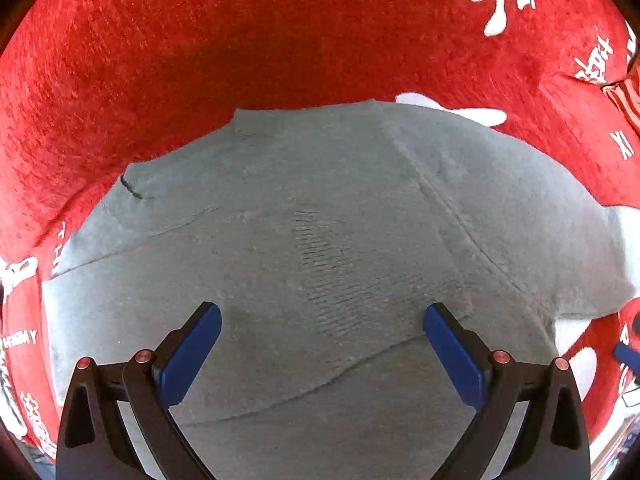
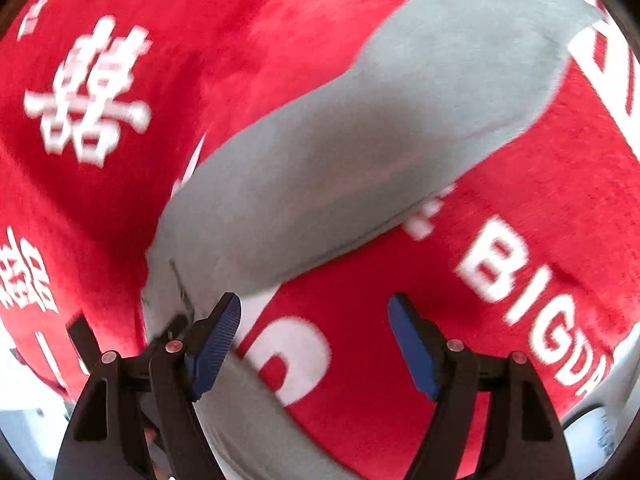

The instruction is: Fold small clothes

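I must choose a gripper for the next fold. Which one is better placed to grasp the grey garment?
Probably left. The left gripper hangs open directly over the grey garment; the right gripper is open mostly over the red blanket.

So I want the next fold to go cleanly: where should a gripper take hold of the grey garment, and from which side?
Probably its thin outer hem. The grey garment lies flat on the red blanket, so its middle offers nothing to pinch. Come in low from outside the edge, one finger sliding under. The left gripper hangs open over the middle.
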Available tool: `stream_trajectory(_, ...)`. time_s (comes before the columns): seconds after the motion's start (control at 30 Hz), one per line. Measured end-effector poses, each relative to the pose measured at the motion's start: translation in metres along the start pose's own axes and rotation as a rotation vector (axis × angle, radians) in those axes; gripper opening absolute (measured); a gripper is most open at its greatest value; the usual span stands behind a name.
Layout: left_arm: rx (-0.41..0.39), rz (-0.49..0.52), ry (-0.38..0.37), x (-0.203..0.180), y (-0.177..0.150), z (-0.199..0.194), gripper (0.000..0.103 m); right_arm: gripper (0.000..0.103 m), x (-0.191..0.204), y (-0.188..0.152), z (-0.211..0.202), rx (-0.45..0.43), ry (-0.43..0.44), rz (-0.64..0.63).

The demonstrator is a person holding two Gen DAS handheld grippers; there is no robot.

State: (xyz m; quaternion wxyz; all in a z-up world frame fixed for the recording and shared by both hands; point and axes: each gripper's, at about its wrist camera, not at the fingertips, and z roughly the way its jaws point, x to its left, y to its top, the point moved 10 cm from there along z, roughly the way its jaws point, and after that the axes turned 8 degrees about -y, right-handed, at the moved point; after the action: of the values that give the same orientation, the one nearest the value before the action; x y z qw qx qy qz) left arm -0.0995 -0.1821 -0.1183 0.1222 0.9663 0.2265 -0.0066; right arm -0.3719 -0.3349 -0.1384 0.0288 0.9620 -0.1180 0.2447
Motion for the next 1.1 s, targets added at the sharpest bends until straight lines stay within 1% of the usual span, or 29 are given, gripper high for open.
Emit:
stream_trajectory(0.1,0.029,-0.006,-0.014,-0.004,-0.002,0.002,0.102,0.079,-0.03,0.022,-0.01,-0.053,0.019,0.103)
stream_trajectory(0.23,0.099,-0.039,-0.059,-0.01,-0.007,0.01,0.102,0.079,-0.068,0.048,-0.022,-0.113,0.076,0.253)
stream_trajectory(0.33,0.089,-0.031,-0.047,-0.013,-0.006,0.007,0.102,0.079,-0.087,0.066,-0.024,-0.124,0.129,0.339)
stream_trajectory(0.37,0.082,-0.03,-0.05,-0.022,-0.007,0.006,0.102,0.079,-0.089,0.07,-0.023,-0.123,0.15,0.353)
stream_trajectory(0.47,0.059,-0.018,-0.066,-0.034,-0.005,-0.003,0.102,0.079,-0.083,0.083,-0.022,-0.125,0.249,0.397)
stream_trajectory(0.6,0.037,-0.008,-0.084,-0.048,-0.002,-0.014,0.102,0.079,-0.076,0.092,-0.023,-0.142,0.318,0.43)
stream_trajectory(0.7,0.021,-0.023,-0.104,-0.05,-0.001,-0.022,0.102,0.079,-0.071,0.1,-0.022,-0.15,0.373,0.48)
stream_trajectory(0.77,0.011,-0.047,-0.113,-0.041,-0.001,-0.03,0.102,0.065,-0.068,0.103,-0.021,-0.147,0.403,0.515)
stream_trajectory(0.8,0.007,-0.054,-0.113,-0.034,-0.004,-0.031,0.102,0.043,-0.066,0.104,-0.021,-0.142,0.414,0.521)
stream_trajectory(0.83,0.003,-0.062,-0.11,-0.026,0.0,-0.036,0.102,0.029,-0.064,0.104,-0.02,-0.134,0.422,0.528)
stream_trajectory(0.87,-0.002,-0.071,-0.108,-0.017,-0.001,-0.038,0.102,0.007,-0.059,0.105,-0.019,-0.126,0.442,0.528)
stream_trajectory(0.93,-0.003,-0.087,-0.104,-0.007,-0.005,-0.043,0.102,0.006,-0.048,0.108,-0.022,-0.133,0.466,0.507)
stream_trajectory(1.0,-0.012,-0.093,-0.107,0.001,-0.007,-0.048,0.102,0.006,-0.026,0.111,-0.03,-0.145,0.481,0.434)
stream_trajectory(1.1,-0.031,-0.108,-0.102,0.022,-0.009,-0.057,0.102,0.006,0.023,0.108,-0.038,-0.133,0.503,0.285)
